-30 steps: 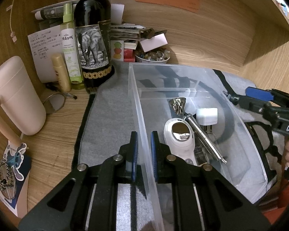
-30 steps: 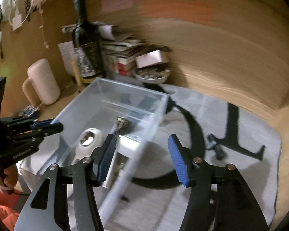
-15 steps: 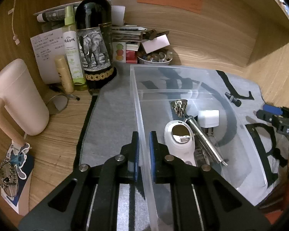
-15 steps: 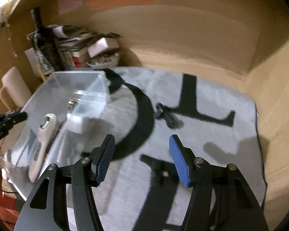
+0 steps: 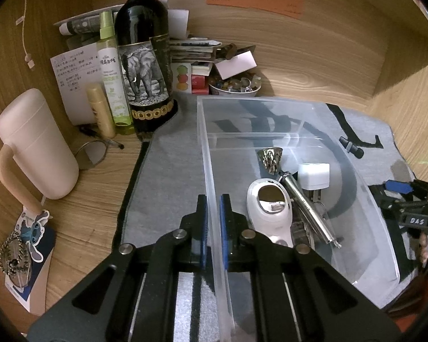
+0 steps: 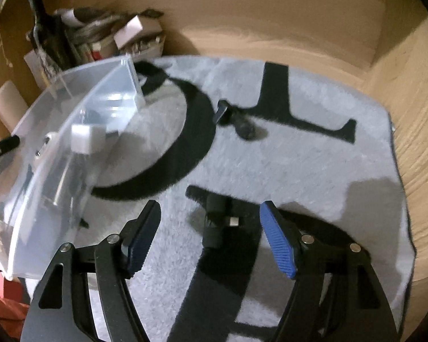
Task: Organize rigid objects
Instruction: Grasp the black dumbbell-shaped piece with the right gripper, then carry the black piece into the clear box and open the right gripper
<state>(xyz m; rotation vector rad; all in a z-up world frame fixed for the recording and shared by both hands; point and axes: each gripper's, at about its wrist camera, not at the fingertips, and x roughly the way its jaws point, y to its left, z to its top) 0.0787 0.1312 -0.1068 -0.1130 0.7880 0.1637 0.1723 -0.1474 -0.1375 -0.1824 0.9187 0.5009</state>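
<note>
My left gripper (image 5: pixel 212 201) is shut on the left wall of a clear plastic bin (image 5: pixel 274 105). In the bin lie a white handheld device (image 5: pixel 266 213), a silver pen-like tool (image 5: pixel 308 208), a white charger plug (image 5: pixel 313 176) and a small metallic crown-shaped piece (image 5: pixel 269 155). My right gripper (image 6: pixel 211 225) hangs low over the grey mat (image 6: pixel 314 165) with its jaws opening. A small black block with a metal plug end (image 6: pixel 216 222) lies on the mat between the fingers, untouched by the pads. A second small black piece (image 6: pixel 239 119) lies farther back on the mat.
A dark wine bottle (image 5: pixel 145 57), a green spray bottle (image 5: pixel 111 68), a pink mug (image 5: pixel 34 145), a bowl of trinkets (image 5: pixel 234 84) and stacked papers crowd the back left corner. Wooden walls close in the back and right. The bin (image 6: pixel 71 142) stands left of my right gripper.
My right gripper has swung right, away from the bin, and down over the mat, with its jaws spread wider. The black block now sits between its fingers. The left gripper has kept still.
</note>
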